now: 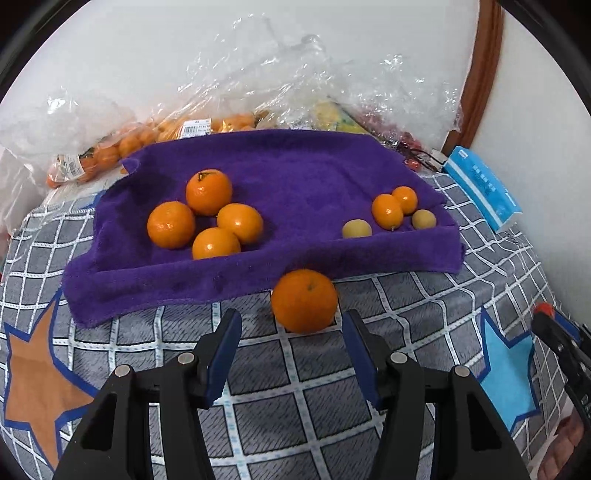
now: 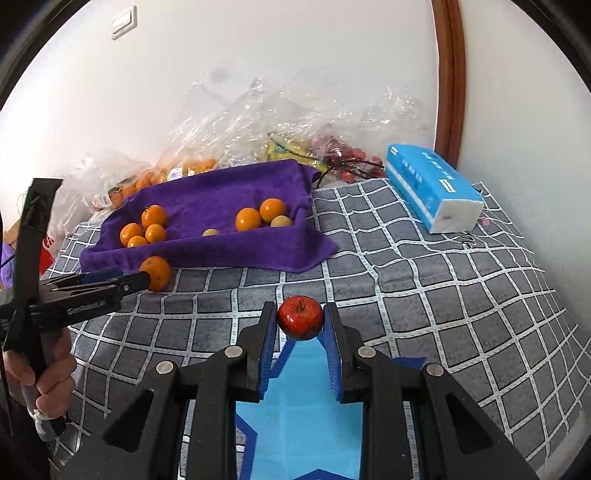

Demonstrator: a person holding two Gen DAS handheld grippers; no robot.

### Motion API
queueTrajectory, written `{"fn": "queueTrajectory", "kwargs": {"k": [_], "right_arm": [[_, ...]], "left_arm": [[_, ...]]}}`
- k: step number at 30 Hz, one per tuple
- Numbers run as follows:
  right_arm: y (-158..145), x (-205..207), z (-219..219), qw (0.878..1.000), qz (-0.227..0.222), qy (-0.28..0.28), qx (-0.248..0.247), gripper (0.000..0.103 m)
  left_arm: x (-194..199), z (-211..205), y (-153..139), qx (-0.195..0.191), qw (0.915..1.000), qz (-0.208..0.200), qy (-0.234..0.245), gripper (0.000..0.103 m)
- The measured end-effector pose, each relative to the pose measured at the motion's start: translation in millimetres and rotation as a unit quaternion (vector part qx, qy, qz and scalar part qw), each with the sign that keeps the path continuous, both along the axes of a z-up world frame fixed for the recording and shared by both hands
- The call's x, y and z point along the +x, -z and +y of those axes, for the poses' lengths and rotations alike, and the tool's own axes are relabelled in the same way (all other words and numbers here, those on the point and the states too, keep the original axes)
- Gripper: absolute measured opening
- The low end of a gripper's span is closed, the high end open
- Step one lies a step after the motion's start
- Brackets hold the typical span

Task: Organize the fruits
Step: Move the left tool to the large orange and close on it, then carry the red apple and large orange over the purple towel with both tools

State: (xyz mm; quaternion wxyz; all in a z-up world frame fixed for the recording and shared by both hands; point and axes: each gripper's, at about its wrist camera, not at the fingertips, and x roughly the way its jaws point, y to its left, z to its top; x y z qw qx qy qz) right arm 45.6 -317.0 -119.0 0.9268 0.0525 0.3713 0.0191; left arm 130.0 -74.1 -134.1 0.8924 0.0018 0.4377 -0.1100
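right claw (image 2: 300, 325): clamped on small red apple (image 2: 300, 317) | left claw (image 1: 291, 332): spread wide, empty; loose orange (image 1: 304, 300) just ahead, beside purple towel (image 1: 295, 173) on surface

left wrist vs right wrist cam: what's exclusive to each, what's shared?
Left wrist only: an orange star printed on the checked cloth, and its own open left gripper seen from behind.

Right wrist only: a small red apple-like fruit clamped in the right gripper, a wall switch, and the hand holding the left gripper.

Both: purple towel, loose orange by its front edge, blue tissue pack.
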Motion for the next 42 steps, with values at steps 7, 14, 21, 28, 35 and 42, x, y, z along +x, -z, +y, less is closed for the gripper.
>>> {"fn": "queueTrajectory", "kwargs": {"k": [7, 14, 21, 28, 35, 42], "right_arm": [[6.0, -0.5, -7.6, 1.0, 0.006, 0.004, 0.009, 0.025], [11.6, 0.1, -10.5, 1.0, 0.015, 0.006, 0.014, 0.025], [13.4, 0.3, -9.6, 1.0, 0.02, 0.006, 0.015, 0.025], [11.7, 2.7, -5.3, 1.0, 0.022, 0.005, 0.019, 0.025], [13.5, 4.9, 8.0, 1.0, 0.023, -0.007, 0.019, 0.025], [13.3, 3.8, 17.6, 0.999, 0.024, -0.014, 0.023, 0.025]], "left_arm": [[13.8, -5.2, 9.5, -0.005, 0.9998, 0.015, -0.012, 0.055], [25.0, -14.6, 17.9, -0.007, 0.9995, 0.024, -0.019, 0.055], [30.1, -19.5, 21.0, -0.005, 0.9993, 0.018, -0.032, 0.049], [33.2, -20.2, 20.7, -0.003, 0.9991, 0.014, -0.04, 0.04], [23.8, -16.7, 19.1, -0.007, 0.999, 0.021, -0.039, 0.04], [6.8, -5.9, 10.7, -0.01, 0.9988, 0.016, -0.045, 0.04]]}}
